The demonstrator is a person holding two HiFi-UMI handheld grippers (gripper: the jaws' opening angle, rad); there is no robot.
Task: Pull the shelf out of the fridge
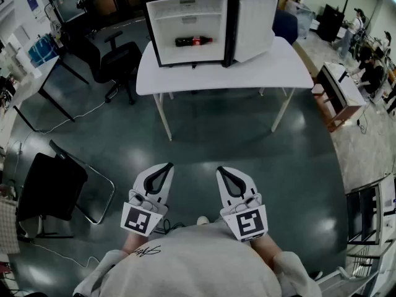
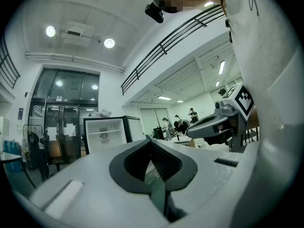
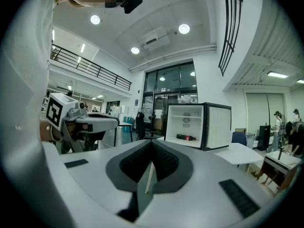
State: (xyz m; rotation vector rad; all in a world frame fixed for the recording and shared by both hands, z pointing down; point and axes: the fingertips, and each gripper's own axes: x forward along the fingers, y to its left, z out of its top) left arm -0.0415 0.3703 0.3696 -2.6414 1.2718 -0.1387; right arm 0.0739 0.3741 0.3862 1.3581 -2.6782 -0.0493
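A small black fridge (image 1: pixel 185 26) stands on a white table (image 1: pixel 247 73) far ahead, its door (image 1: pixel 255 26) swung open to the right. Inside, a white shelf (image 1: pixel 187 18) spans the upper part, and a cola bottle (image 1: pixel 193 41) lies on the fridge floor below it. My left gripper (image 1: pixel 167 165) and right gripper (image 1: pixel 221 169) are side by side close to my body, both shut and empty, well short of the table. The right gripper view shows the fridge (image 3: pixel 197 125), its shelf (image 3: pixel 186 116) and the bottle (image 3: pixel 186 137) beyond its own jaws (image 3: pixel 152 141).
A black office chair (image 1: pixel 117 60) stands left of the table. A folding chair (image 1: pixel 59 187) sits on the dark floor to my left. Desks with people (image 1: pixel 365 60) are at the right. Open floor lies between me and the table.
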